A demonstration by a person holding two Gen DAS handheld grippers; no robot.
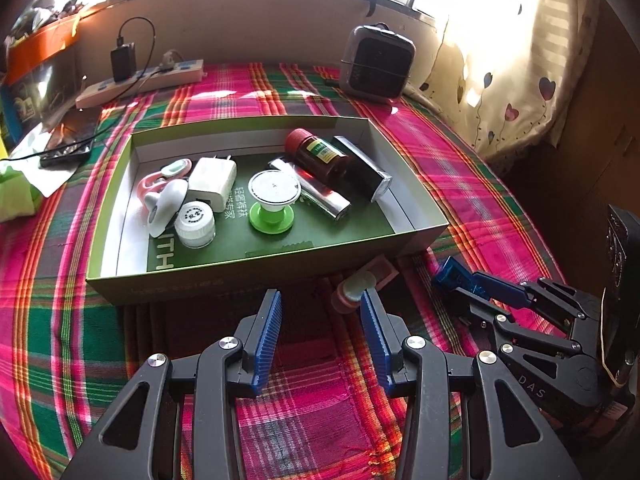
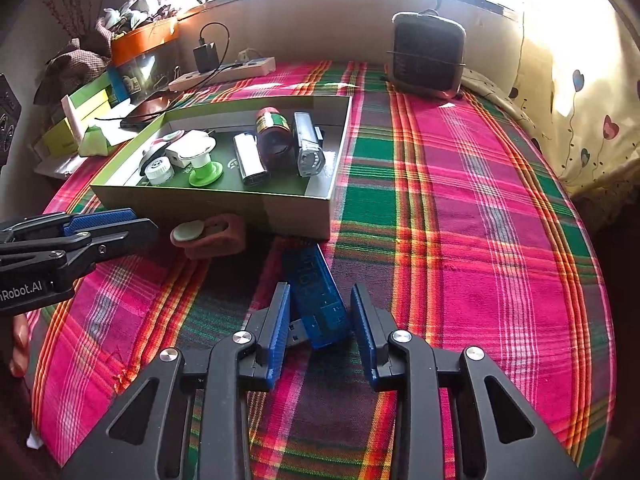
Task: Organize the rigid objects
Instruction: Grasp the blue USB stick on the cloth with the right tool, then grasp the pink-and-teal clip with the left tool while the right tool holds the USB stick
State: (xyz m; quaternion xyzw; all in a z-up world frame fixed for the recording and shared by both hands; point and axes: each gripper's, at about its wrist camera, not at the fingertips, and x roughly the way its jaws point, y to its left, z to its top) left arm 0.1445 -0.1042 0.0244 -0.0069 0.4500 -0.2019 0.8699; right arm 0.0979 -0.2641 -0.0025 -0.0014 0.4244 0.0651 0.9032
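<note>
An open green box (image 1: 256, 266) (image 2: 296, 210) on the plaid cloth holds several small items: a brown bottle (image 1: 320, 156), a white charger (image 1: 212, 180), a green-footed spool (image 1: 272, 200), a white cap (image 1: 196, 224). A pink holder with a pale round lid (image 1: 356, 288) (image 2: 208, 234) lies just outside the box's near wall. My left gripper (image 1: 320, 308) is open, its right pad beside that holder. A blue translucent USB stick (image 2: 316, 292) (image 1: 456, 276) lies on the cloth. My right gripper (image 2: 320, 312) is open with its jaws on either side of the stick.
A small grey heater (image 1: 376, 64) (image 2: 428, 56) stands at the back. A power strip with a black adapter (image 1: 140, 76) (image 2: 224, 68) lies at the back left. A phone (image 1: 68, 148), green packets and boxes (image 2: 76, 120) crowd the left edge. A curtain (image 2: 580, 100) hangs right.
</note>
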